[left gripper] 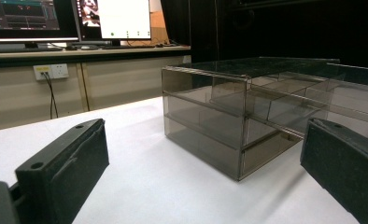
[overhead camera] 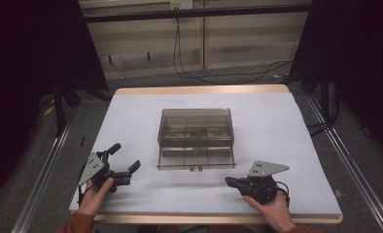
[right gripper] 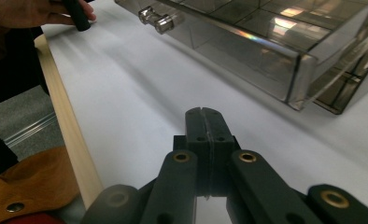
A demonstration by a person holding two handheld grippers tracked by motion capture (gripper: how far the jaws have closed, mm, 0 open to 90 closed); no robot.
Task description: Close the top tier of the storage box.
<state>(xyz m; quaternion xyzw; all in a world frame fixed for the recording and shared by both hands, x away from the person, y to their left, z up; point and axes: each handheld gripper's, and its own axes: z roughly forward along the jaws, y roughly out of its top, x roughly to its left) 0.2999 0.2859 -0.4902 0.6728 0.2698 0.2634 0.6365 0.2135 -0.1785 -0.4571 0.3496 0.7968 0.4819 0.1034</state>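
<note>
Left gripper (overhead camera: pixel 124 162) jaws wide and empty, right gripper (overhead camera: pixel 230 181) jaws shut empty, lower frame: risks nudging the half-open drawer (overhead camera: pixel 195 156).

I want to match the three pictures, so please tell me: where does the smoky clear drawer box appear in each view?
High view: the drawer box stands mid-table, its lower drawer pulled toward the person.
Left gripper view: it sits right of centre, beyond the open jaws.
Right gripper view: it runs along the top edge, toward the right.
Shared landmark: the white table cover under it.
</note>
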